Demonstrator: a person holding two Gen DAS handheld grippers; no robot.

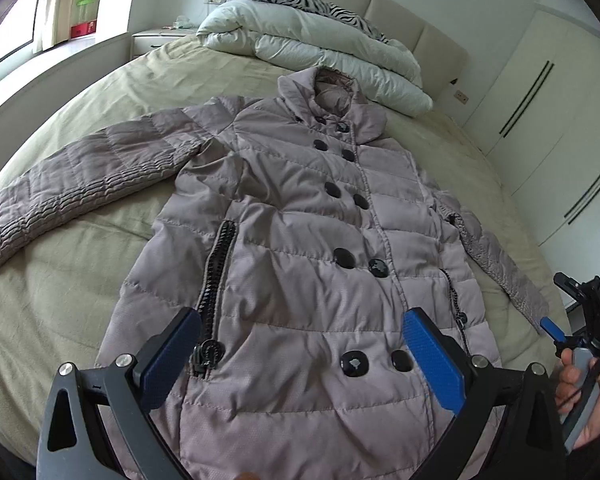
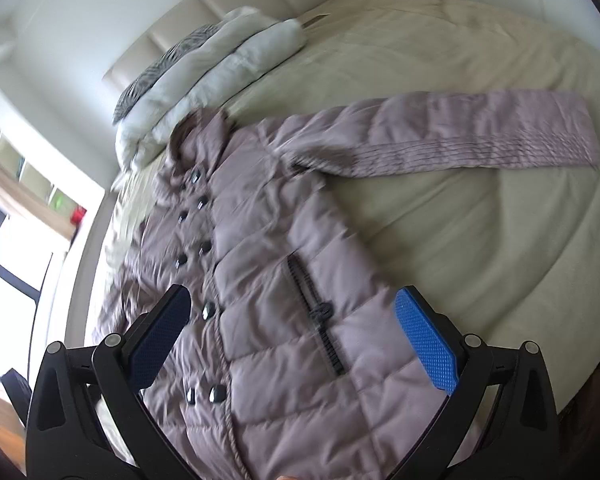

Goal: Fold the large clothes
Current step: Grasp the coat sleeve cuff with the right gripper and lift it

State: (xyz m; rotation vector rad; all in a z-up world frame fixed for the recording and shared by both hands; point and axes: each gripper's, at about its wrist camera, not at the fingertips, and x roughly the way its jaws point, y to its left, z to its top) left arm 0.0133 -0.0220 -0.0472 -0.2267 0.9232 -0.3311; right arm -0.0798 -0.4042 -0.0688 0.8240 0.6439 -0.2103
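Nearest in both wrist views, the left gripper (image 1: 302,344) and the right gripper (image 2: 292,332) hover above the hem end of the coat with their jaws spread wide and nothing between the blue pads; the right view is blurred, so fine detail there is uncertain. In the left view a hand (image 1: 584,392) holding the right gripper's handle shows at the lower right. The coat (image 1: 300,220), a quilted grey-mauve puffer with two rows of dark buttons (image 1: 345,258), lies face up and buttoned on the bed (image 1: 60,280), its hem toward the near edge and its collar toward the headboard. One sleeve (image 1: 72,184) stretches out flat toward the bed's left side; the other sleeve (image 1: 496,256) lies close along the body toward the right side. Beyond the collar a folded white duvet (image 1: 324,44) sits at the head of the bed. The coat looks soft, bulky and light, with a smooth shell likely to slip and padding that will spring back, so pinching a thick seam, a cuff or the hem corner seems a surer hold than flat fabric. No fold has been made yet.
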